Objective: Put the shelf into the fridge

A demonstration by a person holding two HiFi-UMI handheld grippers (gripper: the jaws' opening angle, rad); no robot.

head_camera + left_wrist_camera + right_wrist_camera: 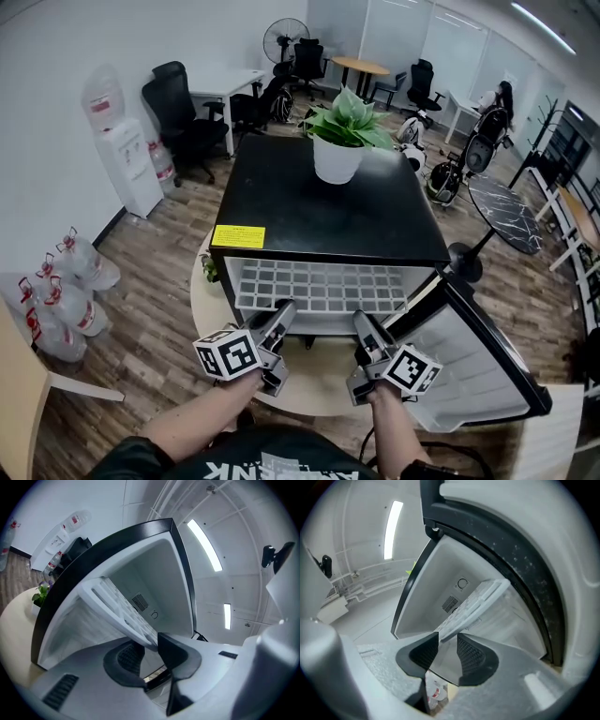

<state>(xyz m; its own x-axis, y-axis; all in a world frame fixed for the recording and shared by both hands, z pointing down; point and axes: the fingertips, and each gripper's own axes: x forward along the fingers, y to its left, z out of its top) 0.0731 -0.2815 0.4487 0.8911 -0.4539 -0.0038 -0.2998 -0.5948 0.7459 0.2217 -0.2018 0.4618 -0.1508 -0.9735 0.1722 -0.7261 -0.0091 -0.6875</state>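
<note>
Shelf — looks light and stiff, a white grid, probably slick. Left gripper and right gripper: fingers clamped on its front rim, lower centre — best hold.

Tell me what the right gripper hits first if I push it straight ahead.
The shelf: its front edge sits between the right gripper's jaw tips, so pushing would likely slide it deeper. Beyond it is the fridge's back wall; depth is unclear.
</note>
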